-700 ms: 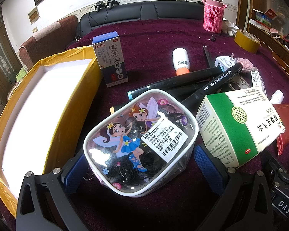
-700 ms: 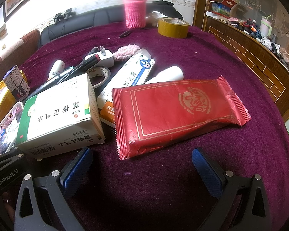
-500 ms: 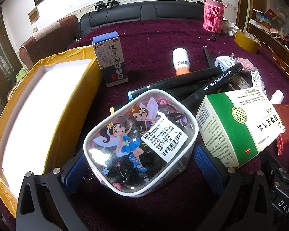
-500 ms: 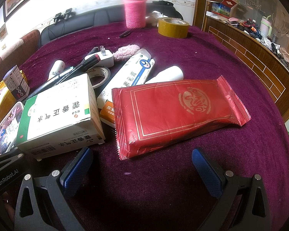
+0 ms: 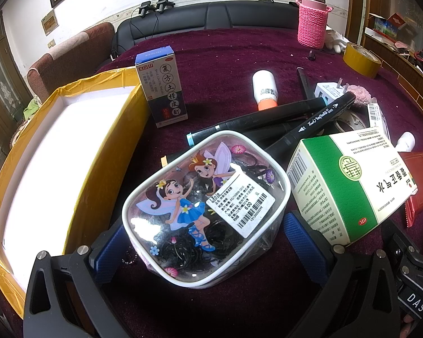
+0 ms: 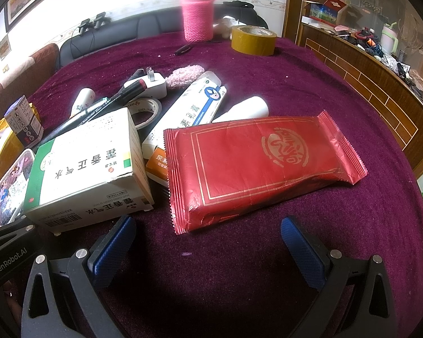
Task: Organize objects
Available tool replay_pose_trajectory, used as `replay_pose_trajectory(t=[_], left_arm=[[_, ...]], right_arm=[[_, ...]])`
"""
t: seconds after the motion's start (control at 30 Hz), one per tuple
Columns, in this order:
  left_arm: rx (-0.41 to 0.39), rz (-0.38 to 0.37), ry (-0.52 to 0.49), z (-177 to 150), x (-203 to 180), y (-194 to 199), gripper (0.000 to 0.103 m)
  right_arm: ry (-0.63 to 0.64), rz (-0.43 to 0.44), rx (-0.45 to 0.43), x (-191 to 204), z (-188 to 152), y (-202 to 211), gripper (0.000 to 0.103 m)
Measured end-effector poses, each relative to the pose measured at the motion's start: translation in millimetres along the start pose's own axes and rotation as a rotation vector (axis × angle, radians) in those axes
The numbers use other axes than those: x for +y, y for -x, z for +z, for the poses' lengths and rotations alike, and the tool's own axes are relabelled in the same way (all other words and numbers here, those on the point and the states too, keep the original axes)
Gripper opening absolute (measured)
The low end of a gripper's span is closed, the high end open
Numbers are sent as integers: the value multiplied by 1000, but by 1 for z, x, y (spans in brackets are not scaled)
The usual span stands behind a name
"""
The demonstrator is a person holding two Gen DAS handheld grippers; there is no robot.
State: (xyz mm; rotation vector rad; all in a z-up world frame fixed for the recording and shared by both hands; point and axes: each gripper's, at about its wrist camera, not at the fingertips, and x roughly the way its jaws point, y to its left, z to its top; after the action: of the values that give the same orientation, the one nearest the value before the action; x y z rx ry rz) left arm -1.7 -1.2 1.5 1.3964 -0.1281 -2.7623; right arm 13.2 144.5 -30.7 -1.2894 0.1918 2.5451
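My left gripper (image 5: 206, 249) is open with its blue pads either side of a clear fairy-print pouch (image 5: 206, 200) of black hair ties; I cannot tell if the pads touch it. A yellow box with a white inside (image 5: 107, 152) lies to its left. A green and white medicine box (image 5: 349, 186) sits to its right and also shows in the right wrist view (image 6: 90, 166). My right gripper (image 6: 207, 246) is open and empty just in front of a red foil pack (image 6: 256, 163) on the purple cloth.
A blue and white carton (image 5: 163, 87) stands by the yellow box. Black markers (image 5: 296, 124), a white tube (image 5: 265, 87), a white plug (image 6: 152, 84), tape rolls (image 6: 253, 40), a long white box (image 6: 194, 107) and a pink knitted flask (image 6: 197, 19) lie further back.
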Motion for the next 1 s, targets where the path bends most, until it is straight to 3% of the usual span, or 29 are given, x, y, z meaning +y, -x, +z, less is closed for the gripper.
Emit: replay_pose_trajectory(t=[1.0], left_arm=[[19,5,13,-3,0,-2,103]], right_arm=[[-1,7,-1,0,1,-2,103]])
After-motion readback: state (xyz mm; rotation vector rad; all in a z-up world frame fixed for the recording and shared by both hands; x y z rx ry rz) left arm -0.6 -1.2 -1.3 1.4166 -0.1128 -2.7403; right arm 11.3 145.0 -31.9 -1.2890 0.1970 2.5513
